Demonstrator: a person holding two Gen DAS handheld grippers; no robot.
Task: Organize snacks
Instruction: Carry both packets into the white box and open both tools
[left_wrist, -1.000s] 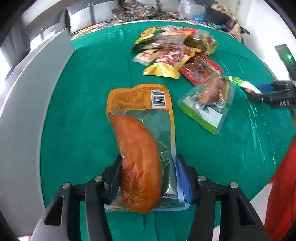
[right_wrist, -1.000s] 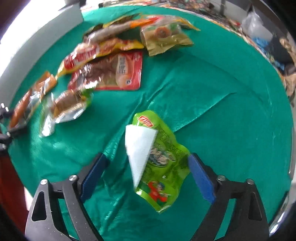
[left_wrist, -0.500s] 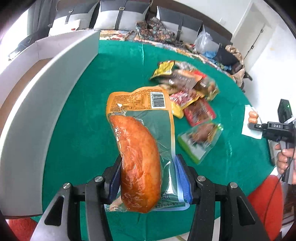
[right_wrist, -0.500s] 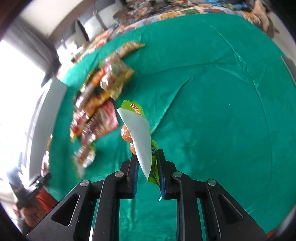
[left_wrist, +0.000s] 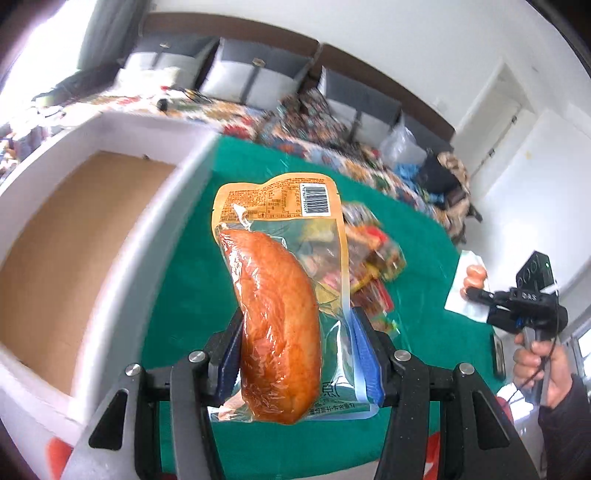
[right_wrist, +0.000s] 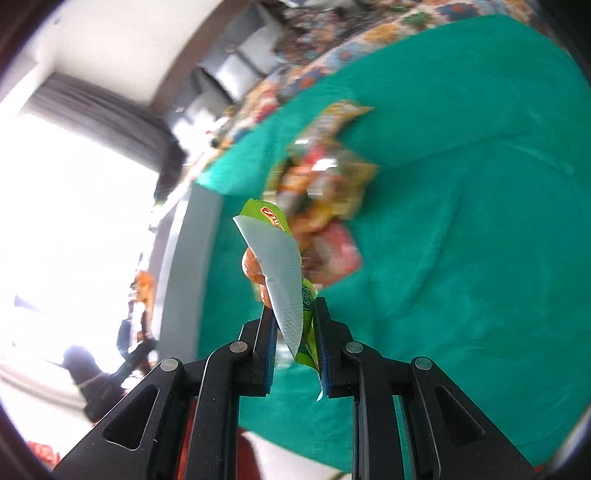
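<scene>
My left gripper (left_wrist: 295, 354) is shut on a clear-and-orange packet holding a large orange sausage (left_wrist: 277, 314), held up above the green table (left_wrist: 184, 258). A white box with a brown cardboard floor (left_wrist: 66, 251) lies to its left. My right gripper (right_wrist: 293, 336) is shut on a green snack packet (right_wrist: 273, 218) with a white side and small sausages, lifted above the table. That gripper (left_wrist: 476, 295) and its packet (left_wrist: 465, 291) also show in the left wrist view at the right. A pile of mixed snack packets (left_wrist: 373, 254) lies on the table; it shows blurred in the right wrist view (right_wrist: 325, 177).
The white box's wall (right_wrist: 192, 243) runs along the table's left side in the right wrist view. A patterned sofa with grey cushions (left_wrist: 258, 81) stands behind the table. The person's hand (left_wrist: 535, 354) holds the right gripper's handle.
The right gripper closed on the green packet and lifted it off the table. The left gripper rose with the sausage packet and turned left, bringing the white box into view.
</scene>
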